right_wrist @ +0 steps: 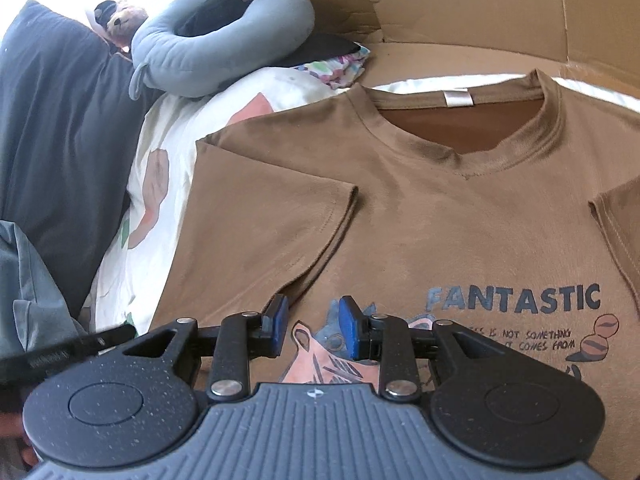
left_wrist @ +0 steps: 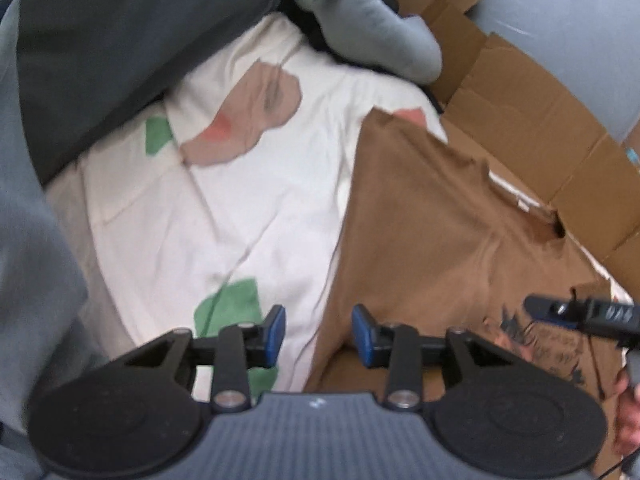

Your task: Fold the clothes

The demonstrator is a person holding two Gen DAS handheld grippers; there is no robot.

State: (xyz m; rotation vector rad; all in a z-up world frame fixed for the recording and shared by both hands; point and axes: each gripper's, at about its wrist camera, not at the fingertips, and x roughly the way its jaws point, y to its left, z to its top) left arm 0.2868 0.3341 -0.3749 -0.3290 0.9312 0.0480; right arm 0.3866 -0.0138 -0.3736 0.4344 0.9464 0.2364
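Progress: early-to-middle, by my reading. The brown T-shirt (right_wrist: 420, 216) lies face up on the bed; the sleeve (right_wrist: 280, 220) on the picture's left is already turned in over the chest, its hem running diagonally toward 5 o'clock. The sleeve at 3 o'clock (right_wrist: 616, 232) also looks laid inward, though the frame edge cuts it off.
Left to do: judged only from how it lies, the body still needs folding lengthwise or bottom-to-collar. The lower hem is out of view, so I cannot tell its condition.
Shirt location: on the white bed sheet (left_wrist: 224, 208) with green and tan patches, collar toward 12 o'clock in the right wrist view, up against flattened cardboard (right_wrist: 460, 8).
Shirt appearance: brown knit, ribbed round collar, white neck label (right_wrist: 457, 98). Chest print reads "FANTASTIC" (right_wrist: 516, 300) in dark letters, with smaller script below and a pink-and-blue figure partly hidden behind the right tool. Fabric fairly flat, light creasing near the collar.
Left gripper (left_wrist: 319, 334): jaws partly open, nothing between them; hovering over the shirt's side edge where it meets the sheet. View blurred.
Right gripper (right_wrist: 313, 322): jaws partly open, a little narrower, empty; poised above the chest print just below the folded sleeve's tip.
Surroundings: grey curved pillow (right_wrist: 224, 40) at 11 o'clock, dark pillow (right_wrist: 60, 120) at 9 o'clock.
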